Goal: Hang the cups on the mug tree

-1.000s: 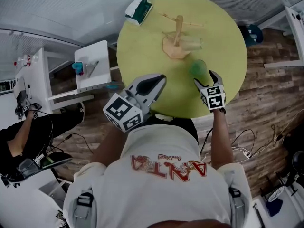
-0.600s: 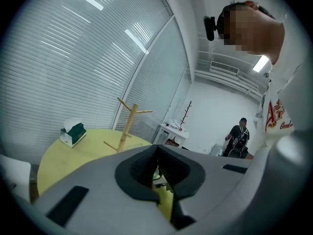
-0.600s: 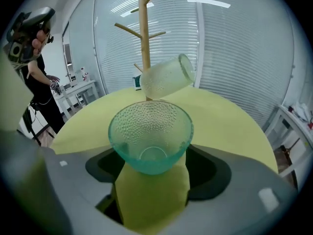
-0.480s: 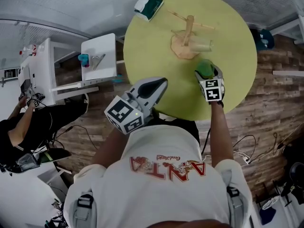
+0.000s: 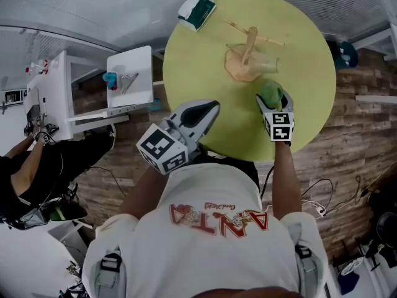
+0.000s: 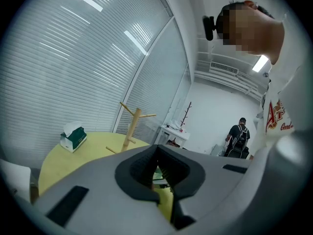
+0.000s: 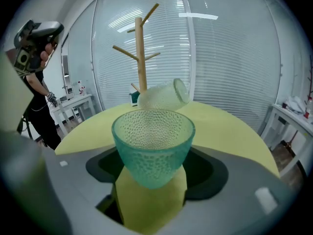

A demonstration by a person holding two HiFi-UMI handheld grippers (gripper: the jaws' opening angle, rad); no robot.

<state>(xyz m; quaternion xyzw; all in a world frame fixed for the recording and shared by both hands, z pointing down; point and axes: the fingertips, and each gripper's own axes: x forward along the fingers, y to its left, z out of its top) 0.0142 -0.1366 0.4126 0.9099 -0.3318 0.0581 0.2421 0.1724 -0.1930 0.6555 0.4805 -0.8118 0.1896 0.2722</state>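
A wooden mug tree [image 5: 249, 45] [image 7: 141, 53] [image 6: 132, 126] stands at the far side of the round yellow-green table [image 5: 198, 61]. A clear dimpled cup [image 5: 265, 62] [image 7: 164, 96] lies tilted by its base. A green dimpled cup [image 5: 270, 92] [image 7: 153, 146] stands upright near the table's right front. My right gripper [image 5: 273, 99] [image 7: 151, 180] reaches around it. Its jaws have just been opening and stand wide, the cup between them with gaps on both sides. My left gripper [image 5: 211, 107] [image 6: 156, 148] hovers at the table's near edge, shut and empty.
A green and white tissue box [image 5: 197, 9] [image 6: 73, 137] sits at the table's far left edge. A white side table [image 5: 130, 79] stands to the left with small items on it. A person in black [image 5: 37, 172] sits further left.
My right gripper has moved forward, away from me; the green cup was ahead of its fingertips and now stands between the jaws. The left gripper has stayed where it was.
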